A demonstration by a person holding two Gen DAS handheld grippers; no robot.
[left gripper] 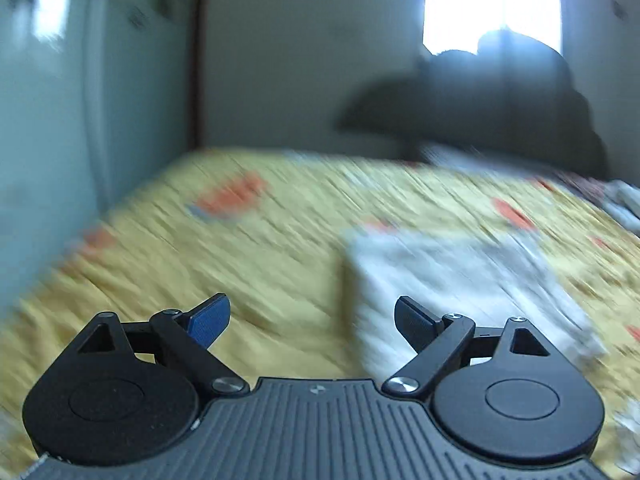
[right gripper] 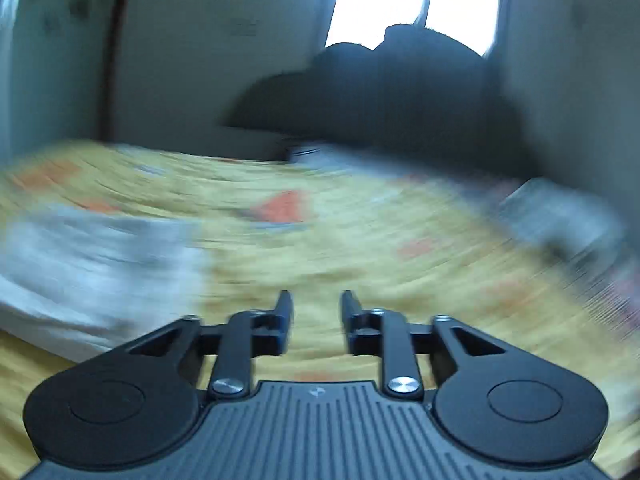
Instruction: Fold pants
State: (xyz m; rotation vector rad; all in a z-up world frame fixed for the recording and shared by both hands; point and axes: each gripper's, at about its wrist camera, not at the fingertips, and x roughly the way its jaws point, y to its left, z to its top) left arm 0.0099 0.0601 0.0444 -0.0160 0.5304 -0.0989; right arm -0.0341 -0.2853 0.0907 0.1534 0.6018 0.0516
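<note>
Nearest, the left tongs (left gripper: 312, 322) stand spread wide with nothing between the blue-faced pads, poised above the yellow bedspread (left gripper: 248, 248). The right tongs (right gripper: 316, 322) are parted about halfway — nothing lies between them, only bedspread beyond. The pale grey-white pants (left gripper: 460, 276), lying flat as a folded bundle on the bed, sit just beyond and to the right of the left tongs; in the right wrist view the same pants (right gripper: 96, 268) lie at near left, apart from the right tongs. Both views are smeared by motion blur, so folds and edges of the cloth cannot be made out. Farther off — orange patches on the bedspread, a dark heap (left gripper: 500, 108) at the far edge, and a bright window (left gripper: 492, 0) in the far wall
</note>
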